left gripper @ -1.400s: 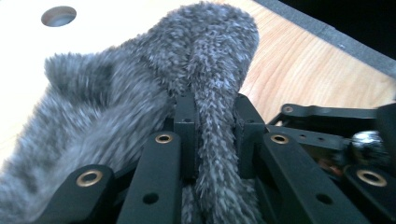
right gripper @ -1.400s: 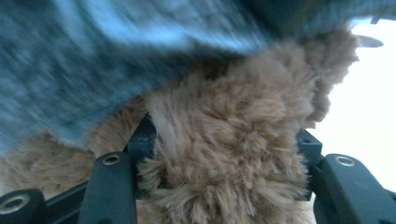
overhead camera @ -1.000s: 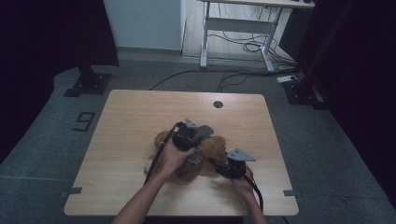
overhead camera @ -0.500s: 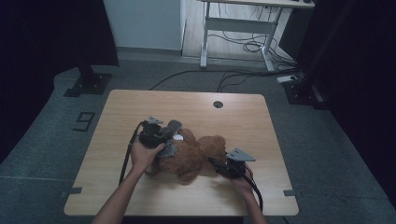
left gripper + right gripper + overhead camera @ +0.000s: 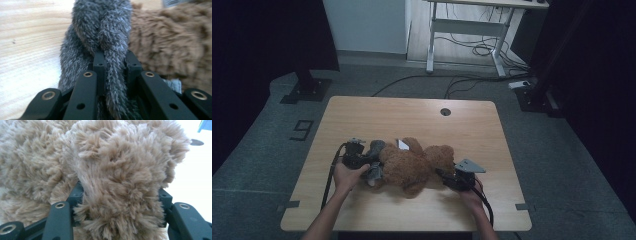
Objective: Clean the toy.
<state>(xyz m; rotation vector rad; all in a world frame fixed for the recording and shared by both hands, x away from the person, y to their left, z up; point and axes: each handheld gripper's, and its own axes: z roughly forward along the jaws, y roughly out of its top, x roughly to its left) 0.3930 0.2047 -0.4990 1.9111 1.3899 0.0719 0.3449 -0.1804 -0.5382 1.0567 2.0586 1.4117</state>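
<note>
A brown teddy bear (image 5: 412, 167) lay on its side on the wooden table (image 5: 412, 115), near the front edge and roughly midway across it. A grey furry piece (image 5: 374, 160) covered the bear's left end, and a small white tag (image 5: 403, 144) showed on the bear's far side.

The left gripper (image 5: 367, 162) was at that left end; in the left gripper view its black jaws were clamped narrowly on a fold of the grey furry piece (image 5: 110, 50), with the bear's brown fur (image 5: 170, 45) just beside it on the right. The right gripper (image 5: 447, 176) was at the bear's right end, and in the right gripper view its jaws stood wide with a thick lump of brown fur (image 5: 120, 182) pressed between them, gripping the bear. A dark round hole (image 5: 445, 111) sat in the table near its far edge, well apart from the bear.
</note>
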